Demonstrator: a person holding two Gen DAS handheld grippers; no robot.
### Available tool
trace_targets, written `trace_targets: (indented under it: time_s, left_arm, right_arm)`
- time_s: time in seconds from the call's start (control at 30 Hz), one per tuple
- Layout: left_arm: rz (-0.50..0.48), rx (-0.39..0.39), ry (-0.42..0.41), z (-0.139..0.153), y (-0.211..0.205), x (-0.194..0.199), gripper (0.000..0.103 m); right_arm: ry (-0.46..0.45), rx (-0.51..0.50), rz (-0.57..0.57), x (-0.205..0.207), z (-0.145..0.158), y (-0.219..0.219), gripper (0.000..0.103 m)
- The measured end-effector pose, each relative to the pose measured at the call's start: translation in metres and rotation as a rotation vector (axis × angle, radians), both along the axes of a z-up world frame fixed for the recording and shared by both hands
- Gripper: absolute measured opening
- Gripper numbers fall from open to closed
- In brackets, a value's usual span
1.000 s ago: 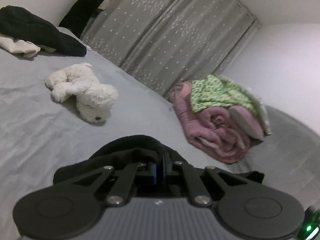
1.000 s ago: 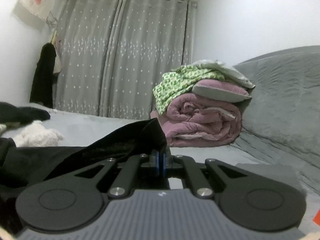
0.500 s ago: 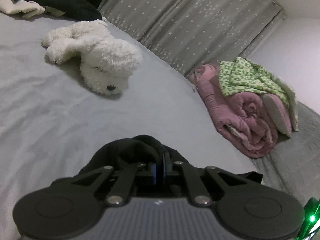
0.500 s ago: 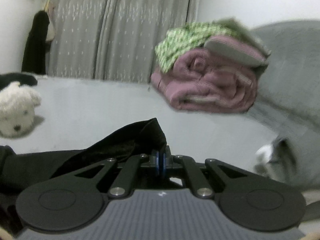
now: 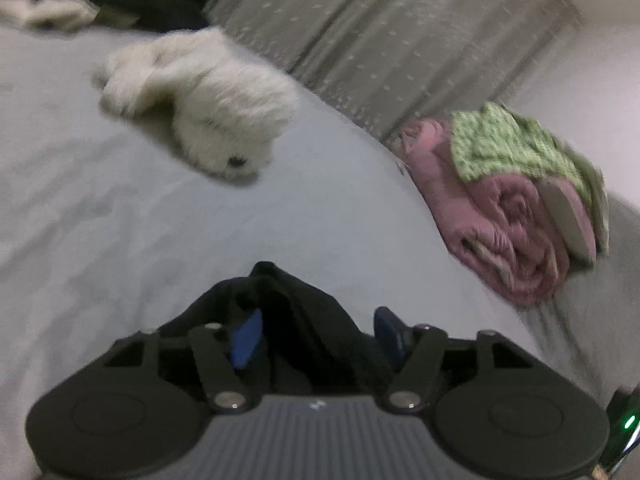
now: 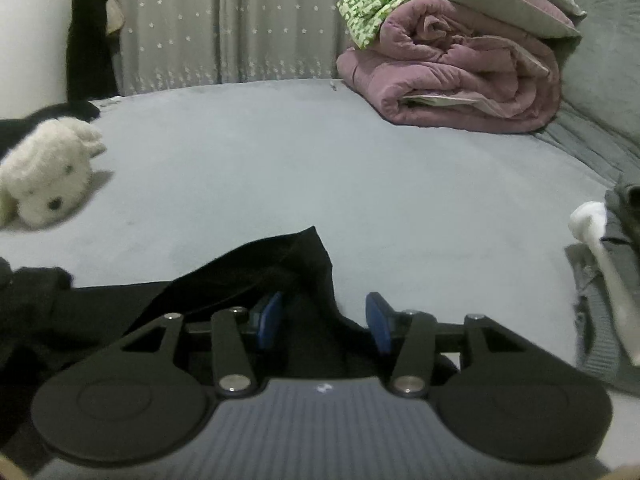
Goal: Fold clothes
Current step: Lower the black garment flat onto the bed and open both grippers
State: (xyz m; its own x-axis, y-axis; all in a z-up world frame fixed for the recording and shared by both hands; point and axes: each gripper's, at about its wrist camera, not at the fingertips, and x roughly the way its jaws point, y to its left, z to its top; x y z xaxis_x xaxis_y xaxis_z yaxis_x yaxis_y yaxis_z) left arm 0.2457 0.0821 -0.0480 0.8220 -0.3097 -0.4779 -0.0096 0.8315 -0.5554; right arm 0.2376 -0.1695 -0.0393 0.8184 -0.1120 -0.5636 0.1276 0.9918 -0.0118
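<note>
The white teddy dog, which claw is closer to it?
Left. The white teddy dog lies ahead-left of the left claw; from the right claw it sits far off left.

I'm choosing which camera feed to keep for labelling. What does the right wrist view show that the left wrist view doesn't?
Only the right wrist view: grey and white clothes at the right edge, a dark garment hanging by the curtain, and the right tongs, open.

Only the left wrist view: the left tongs, open.

Both: the black garment lying between just-opened pads, the white plush toy, the pink rolled quilt with green patterned cloth on top, the grey bed sheet and curtain.
</note>
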Motion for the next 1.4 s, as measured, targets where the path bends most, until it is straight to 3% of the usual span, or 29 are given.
trace_targets:
  time_s: [0.27,0.77,1.17,1.4]
  left_arm:
    - [-0.037,0.109,0.032,0.029,-0.015,-0.040,0.067]
    - [-0.096,0.182,0.030,0.059,-0.036,-0.115,0.067]
    - [-0.141,0.277,0.076,0.050,-0.045,-0.168,0.067]
    - [-0.146,0.280,0.149,0.036,-0.043,-0.191,0.067]
  right_arm:
    - [-0.010,0.066,-0.034,-0.040,0.033,-0.010,0.053]
    - [-0.010,0.082,-0.043,-0.094,0.054,-0.026,0.054]
    - [0.006,0.122,-0.049,-0.153,0.051,-0.026,0.055]
    - [0.028,0.125,-0.037,-0.182,0.042,-0.018,0.055]
